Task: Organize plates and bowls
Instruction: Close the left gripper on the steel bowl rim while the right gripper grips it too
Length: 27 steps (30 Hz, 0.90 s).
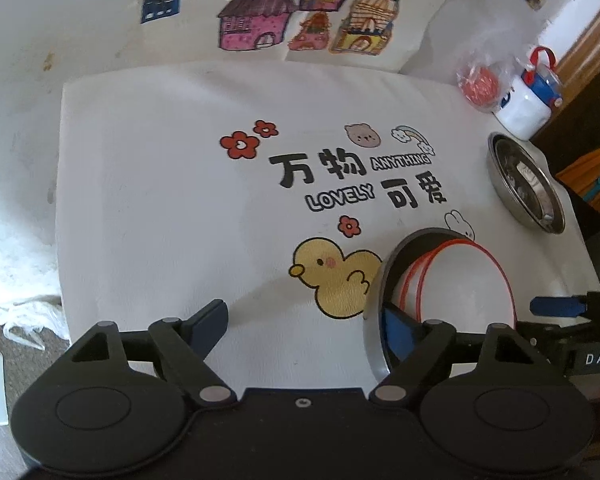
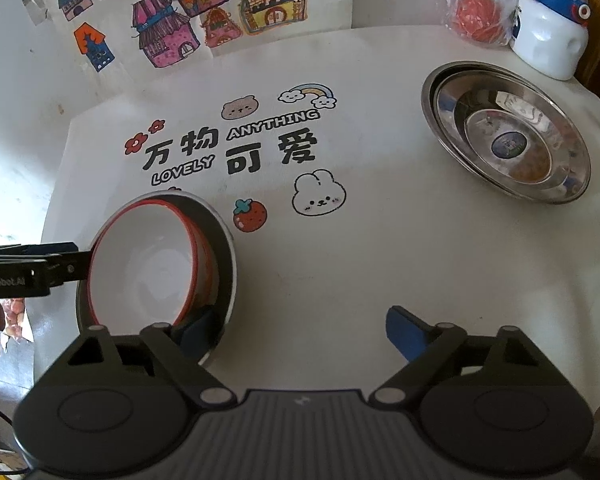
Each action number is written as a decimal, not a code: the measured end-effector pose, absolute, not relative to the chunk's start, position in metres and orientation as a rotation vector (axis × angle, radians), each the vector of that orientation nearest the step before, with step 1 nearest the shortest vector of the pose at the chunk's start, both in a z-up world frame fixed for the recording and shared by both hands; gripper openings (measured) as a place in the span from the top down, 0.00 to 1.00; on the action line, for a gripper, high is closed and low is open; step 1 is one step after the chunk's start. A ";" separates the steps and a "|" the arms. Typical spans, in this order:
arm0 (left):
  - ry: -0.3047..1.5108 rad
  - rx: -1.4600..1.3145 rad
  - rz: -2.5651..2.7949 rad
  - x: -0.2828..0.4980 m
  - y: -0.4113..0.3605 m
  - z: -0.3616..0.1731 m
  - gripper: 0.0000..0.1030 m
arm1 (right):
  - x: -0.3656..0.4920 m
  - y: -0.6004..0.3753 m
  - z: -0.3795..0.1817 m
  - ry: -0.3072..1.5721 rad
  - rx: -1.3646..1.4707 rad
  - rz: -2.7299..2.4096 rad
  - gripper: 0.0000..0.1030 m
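A white bowl (image 1: 468, 280) (image 2: 148, 264) with a red rim sits nested in a dark grey bowl (image 1: 404, 256) (image 2: 224, 256) on the printed white tablecloth (image 1: 160, 200). A second red rim shows just inside it. My left gripper (image 1: 304, 324) is open, with its right finger dipped inside the grey bowl's near wall. My right gripper (image 2: 300, 332) is open too, and its left finger is in the same bowl beside the white one. A stack of steel plates (image 1: 524, 184) (image 2: 508, 136) lies at the table's far right.
A white bottle (image 2: 548, 40) with a blue lid and a plastic bag (image 2: 476, 16) holding something red stand behind the plates. Coloured house drawings (image 2: 168, 36) hang on the wall behind. The table edge runs close past the plates on the right.
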State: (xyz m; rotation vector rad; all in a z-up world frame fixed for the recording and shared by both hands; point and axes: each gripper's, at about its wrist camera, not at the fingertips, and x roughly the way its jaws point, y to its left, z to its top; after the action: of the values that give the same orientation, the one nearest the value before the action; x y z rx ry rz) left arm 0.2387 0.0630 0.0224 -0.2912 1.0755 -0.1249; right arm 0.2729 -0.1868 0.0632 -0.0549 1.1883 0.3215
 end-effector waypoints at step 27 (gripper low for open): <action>1.081 -0.249 -0.234 0.240 0.038 0.030 0.83 | 0.270 -0.165 0.066 1.249 0.063 0.352 0.88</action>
State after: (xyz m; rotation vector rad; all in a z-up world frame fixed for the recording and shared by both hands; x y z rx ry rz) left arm 0.2402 0.0380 0.0295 -0.2486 1.0806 -0.2340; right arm 0.2697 -0.1647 0.0655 0.0626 1.2491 0.3517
